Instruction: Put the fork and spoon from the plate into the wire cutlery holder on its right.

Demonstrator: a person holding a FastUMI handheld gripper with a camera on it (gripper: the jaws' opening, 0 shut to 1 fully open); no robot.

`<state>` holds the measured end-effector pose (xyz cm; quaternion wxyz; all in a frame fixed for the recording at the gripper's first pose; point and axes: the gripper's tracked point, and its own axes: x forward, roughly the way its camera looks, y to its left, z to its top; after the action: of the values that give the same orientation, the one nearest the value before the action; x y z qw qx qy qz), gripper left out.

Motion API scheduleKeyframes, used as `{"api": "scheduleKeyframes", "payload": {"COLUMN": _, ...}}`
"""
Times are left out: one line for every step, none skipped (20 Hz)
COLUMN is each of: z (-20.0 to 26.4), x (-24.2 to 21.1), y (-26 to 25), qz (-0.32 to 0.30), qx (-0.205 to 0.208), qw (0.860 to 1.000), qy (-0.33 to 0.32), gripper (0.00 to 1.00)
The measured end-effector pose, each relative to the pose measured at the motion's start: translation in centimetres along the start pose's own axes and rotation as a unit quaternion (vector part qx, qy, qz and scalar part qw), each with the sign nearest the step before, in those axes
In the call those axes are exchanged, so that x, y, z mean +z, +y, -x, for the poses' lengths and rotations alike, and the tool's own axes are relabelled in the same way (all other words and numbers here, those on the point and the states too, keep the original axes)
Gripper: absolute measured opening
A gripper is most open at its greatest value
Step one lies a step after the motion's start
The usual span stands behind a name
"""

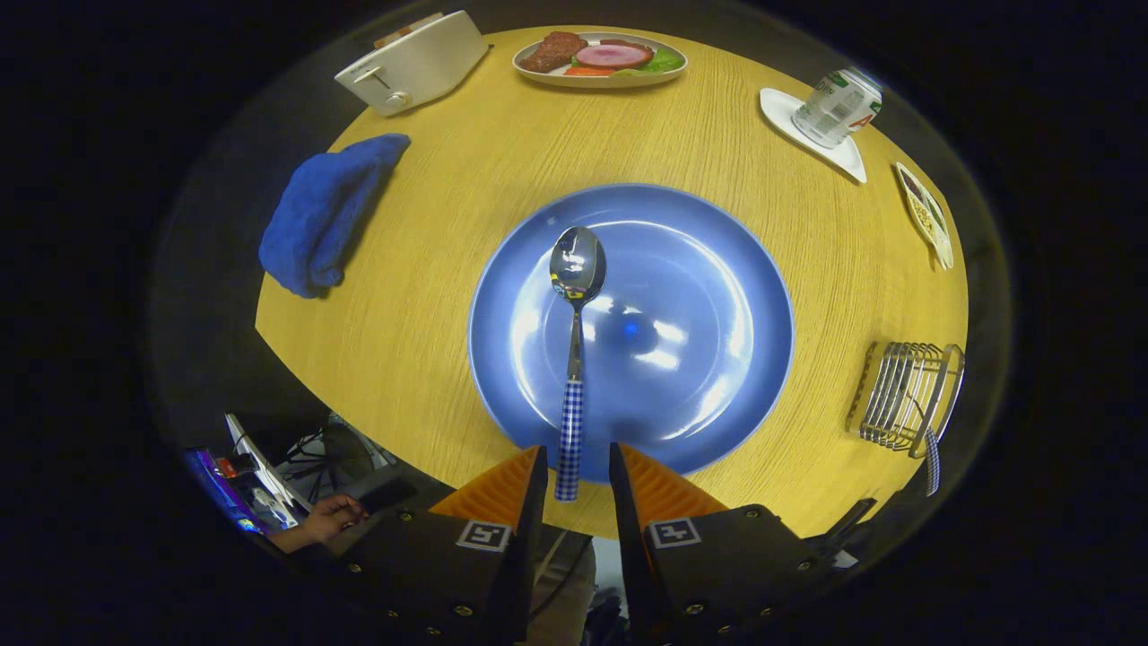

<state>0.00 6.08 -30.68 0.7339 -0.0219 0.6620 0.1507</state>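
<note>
Below my claw [578, 471] lies a round wooden table [430, 296]. Just ahead of my parted fingers sits the blue plate [717, 296]. The wire cutlery holder [906, 395] stands to its right. Left lies a blue cloth [323, 215]; far beyond are a toaster [413, 63], a food plate [599, 61], and a can [836, 108] on a white coaster [847, 152].

fork [933, 459] mostly hidden inside wire cutlery holder [906, 395], only its checked handle showing, tongs [578, 471] grip unclear
</note>
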Motion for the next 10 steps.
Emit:
{"api": "scheduleKeyframes", "payload": {"z": -0.4, "x": 0.0, "y": -0.1, "qz": -0.001, "qx": -0.002, "qw": 1.0, "qy": 0.002, "gripper": 0.41}}
{"api": "scheduleKeyframes", "payload": {"z": -0.7, "x": 0.1, "y": -0.3, "qz": -0.002, "qx": -0.006, "qw": 1.0, "qy": 0.003, "gripper": 0.42}}
{"api": "scheduleKeyframes", "payload": {"z": -1.1, "x": 0.2, "y": -0.4, "qz": -0.003, "qx": -0.007, "qw": 1.0, "qy": 0.003, "gripper": 0.42}}
{"api": "scheduleKeyframes", "payload": {"z": -1.5, "x": 0.3, "y": -0.5, "qz": -0.001, "qx": -0.007, "qw": 1.0, "qy": 0.005, "gripper": 0.41}}
{"api": "scheduleKeyframes", "payload": {"z": -1.8, "x": 0.1, "y": -0.6, "qz": 0.0, "qx": -0.011, "qw": 1.0, "qy": 0.009, "gripper": 0.42}}
{"api": "scheduleKeyframes", "payload": {"z": -2.1, "x": -0.2, "y": -0.6, "qz": 0.001, "qx": -0.012, "qw": 1.0, "qy": 0.019, "gripper": 0.41}}
{"api": "scheduleKeyframes", "payload": {"z": -2.1, "x": -0.6, "y": -0.4, "qz": 0.001, "qx": -0.009, "qw": 1.0, "qy": 0.027, "gripper": 0.42}}
{"api": "scheduleKeyframes", "payload": {"z": -2.3, "x": -0.6, "y": -0.3, "qz": 0.0, "qx": -0.008, "qw": 1.0, "qy": 0.027, "gripper": 0.42}}
{"api": "scheduleKeyframes", "payload": {"z": -2.3, "x": -0.4, "y": -0.5, "qz": 0.001, "qx": -0.01, "qw": 1.0, "qy": 0.028, "gripper": 0.42}}
{"api": "scheduleKeyframes", "payload": {"z": -2.2, "x": -0.2, "y": -0.5, "qz": 0.005, "qx": -0.009, "qw": 1.0, "qy": 0.028, "gripper": 0.42}}
